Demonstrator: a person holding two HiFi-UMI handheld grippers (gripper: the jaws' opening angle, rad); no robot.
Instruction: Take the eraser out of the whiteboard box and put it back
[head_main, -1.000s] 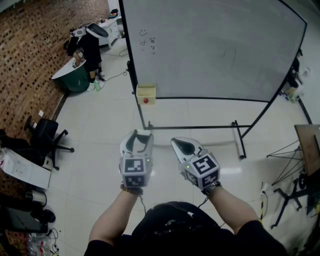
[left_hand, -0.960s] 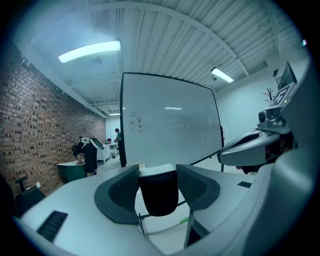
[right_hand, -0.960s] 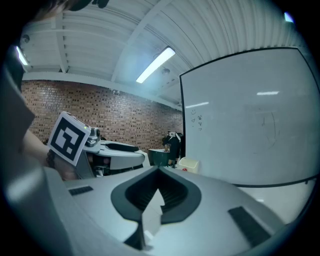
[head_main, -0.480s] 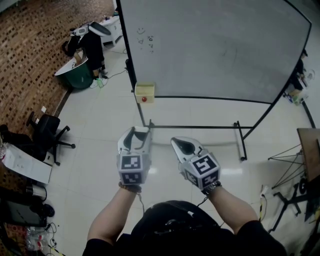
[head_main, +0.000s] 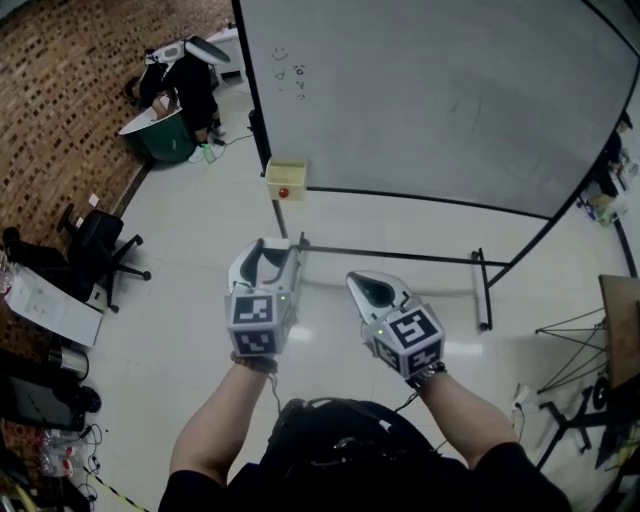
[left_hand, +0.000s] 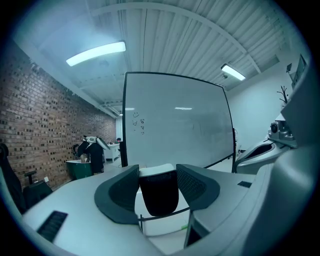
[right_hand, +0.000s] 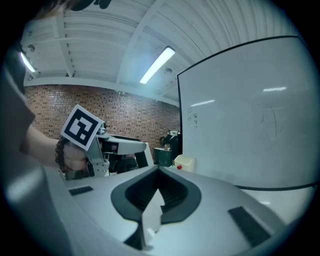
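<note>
My left gripper (head_main: 272, 252) is shut on the eraser (left_hand: 159, 192), a black block with a white top that fills the gap between its dark pads. It hangs above the floor, short of the whiteboard (head_main: 440, 90). The whiteboard box (head_main: 286, 179), pale yellow with a red dot on its front, hangs at the board's lower left corner, ahead of the left gripper; it also shows in the right gripper view (right_hand: 184, 161). My right gripper (head_main: 364, 284) is beside the left one, its jaws closed tip to tip with nothing in them (right_hand: 159, 174).
The whiteboard stands on a black frame with floor feet (head_main: 482, 290). A brick wall (head_main: 70, 110) runs along the left. An office chair (head_main: 95, 245) and a person by a green tub (head_main: 165, 135) are at the left. A tripod (head_main: 575, 345) stands at the right.
Both grippers have moved a little forward toward the whiteboard, and the board and box now look slightly nearer. The left gripper still holds the eraser; the right stays closed.
</note>
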